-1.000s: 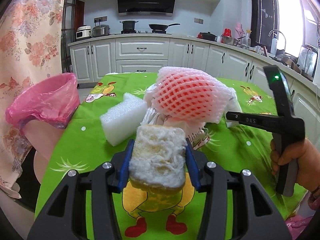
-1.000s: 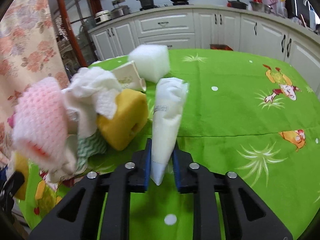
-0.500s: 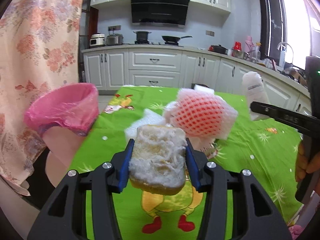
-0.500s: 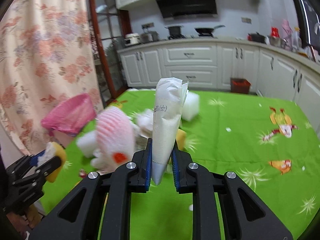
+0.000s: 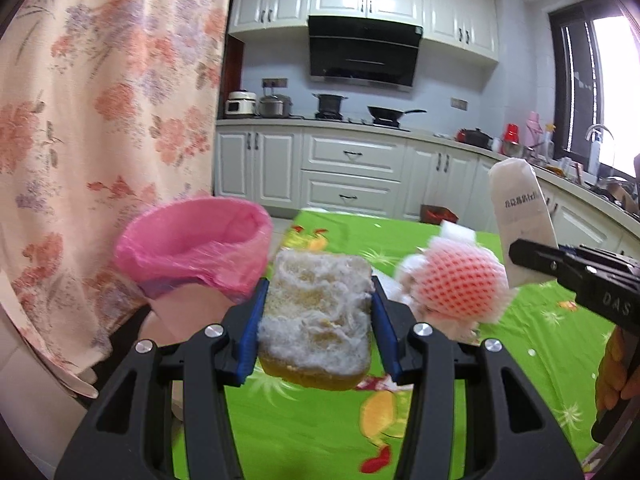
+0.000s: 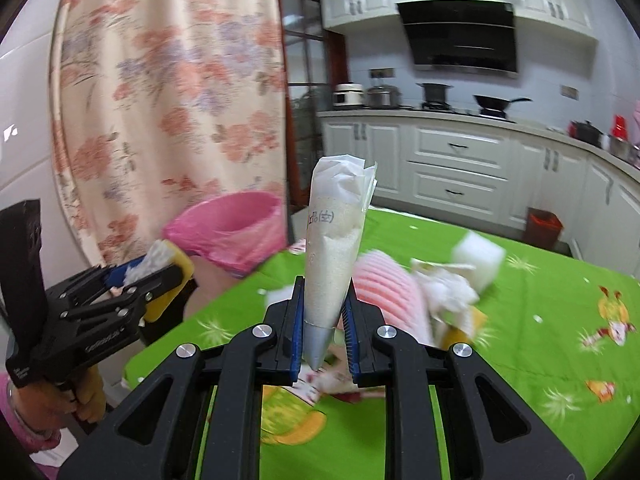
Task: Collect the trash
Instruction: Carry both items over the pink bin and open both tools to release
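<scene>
My left gripper (image 5: 316, 316) is shut on a worn yellow sponge (image 5: 316, 312) with a frayed white face, held above the table's left edge. My right gripper (image 6: 322, 320) is shut on a cone-shaped plastic bag of white powder (image 6: 334, 256), held upright; the same bag (image 5: 520, 216) shows at the right of the left wrist view. A bin lined with a pink bag (image 5: 192, 244) (image 6: 236, 228) stands just off the table's left side, a little ahead of both grippers. On the green tablecloth (image 6: 540, 320) lies a pile of trash: a pink foam net (image 5: 456, 288), crumpled white tissue (image 6: 448, 288) and a white foam block (image 6: 478, 256).
A floral curtain (image 5: 100, 120) hangs close behind the bin on the left. White kitchen cabinets (image 5: 352, 168) and a stove with pots line the far wall. A small red bin (image 6: 542, 226) stands on the floor beyond the table.
Both grippers have risen and swung left toward the pink-lined bin, each keeping its load. The trash pile now sits lower and further right in both views.
</scene>
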A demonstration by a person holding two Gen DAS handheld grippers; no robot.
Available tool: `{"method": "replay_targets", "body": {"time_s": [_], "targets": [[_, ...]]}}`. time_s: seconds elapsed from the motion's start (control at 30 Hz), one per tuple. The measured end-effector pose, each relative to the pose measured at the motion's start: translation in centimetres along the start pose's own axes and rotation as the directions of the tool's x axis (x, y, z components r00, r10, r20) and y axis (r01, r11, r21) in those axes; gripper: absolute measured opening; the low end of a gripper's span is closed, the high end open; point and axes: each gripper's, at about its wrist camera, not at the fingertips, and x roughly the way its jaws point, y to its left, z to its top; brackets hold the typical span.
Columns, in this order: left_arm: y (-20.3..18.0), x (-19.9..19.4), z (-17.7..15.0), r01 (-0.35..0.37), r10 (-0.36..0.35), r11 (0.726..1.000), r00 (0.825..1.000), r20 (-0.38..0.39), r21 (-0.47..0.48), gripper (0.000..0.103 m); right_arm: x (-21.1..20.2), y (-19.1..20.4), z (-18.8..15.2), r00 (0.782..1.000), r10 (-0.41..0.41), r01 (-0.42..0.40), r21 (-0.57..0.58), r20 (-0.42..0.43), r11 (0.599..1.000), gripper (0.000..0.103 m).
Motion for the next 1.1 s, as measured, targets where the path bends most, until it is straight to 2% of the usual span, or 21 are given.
{"method": "replay_targets", "body": {"time_s": [0.23, 0.43, 0.67, 0.87, 1.1], "targets": [[3.2, 0.8, 2.2, -0.061, 0.061, 0.998, 0.998, 0.024, -0.006, 0.047, 3.5, 3.1, 2.2, 0.996, 0.085, -0.085, -0.066, 0.001, 0.994, 0.019], [6.0, 2.1, 4.3, -0.111, 0.111, 0.994, 0.993, 0.043, 0.001, 0.048, 7.7, 4.2, 4.4, 0.988, 0.151, -0.151, -0.044, -0.002, 0.987, 0.019], [10.2, 5.2, 6.6, -0.140, 0.141, 0.990, 0.990, 0.032, -0.021, 0.048, 13.3, 6.6, 7.4, 0.974, 0.225, -0.225, -0.073, -0.012, 0.972, 0.019], [13.8, 8.7, 8.6, -0.181, 0.181, 0.984, 0.983, 0.040, -0.006, 0.048, 17.8, 8.1, 9.3, 0.966, 0.256, -0.257, -0.096, -0.031, 0.962, 0.019], [18.3, 13.2, 9.2, -0.196, 0.197, 0.978, 0.980, 0.009, -0.070, 0.048, 23.4, 9.1, 10.2, 0.961, 0.269, -0.275, -0.097, -0.067, 0.957, 0.019]]}}
